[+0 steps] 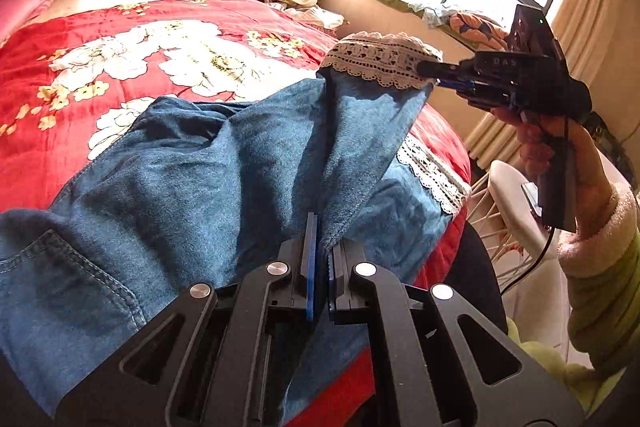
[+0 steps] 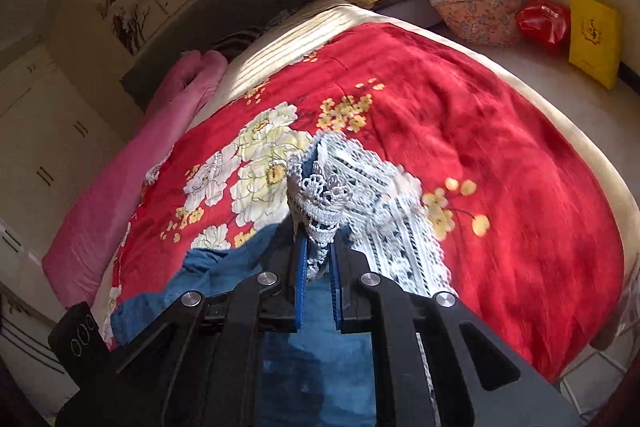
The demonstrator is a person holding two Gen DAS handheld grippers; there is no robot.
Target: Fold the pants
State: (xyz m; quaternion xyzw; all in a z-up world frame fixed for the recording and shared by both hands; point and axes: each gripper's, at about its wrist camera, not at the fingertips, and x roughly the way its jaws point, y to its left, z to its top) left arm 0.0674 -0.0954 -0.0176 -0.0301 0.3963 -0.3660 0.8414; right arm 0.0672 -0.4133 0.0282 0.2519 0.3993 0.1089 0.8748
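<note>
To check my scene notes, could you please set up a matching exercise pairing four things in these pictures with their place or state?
Things:
1. lace cuff
2. left gripper
3. pink blanket
4. yellow bag

Places or states:
A. on the floor beside the bed
B. lifted, pinched in the right gripper
C. along the far edge of the bed
D. shut on a blue fold of the pants

Pairs: 1-B, 2-D, 3-C, 4-A
</note>
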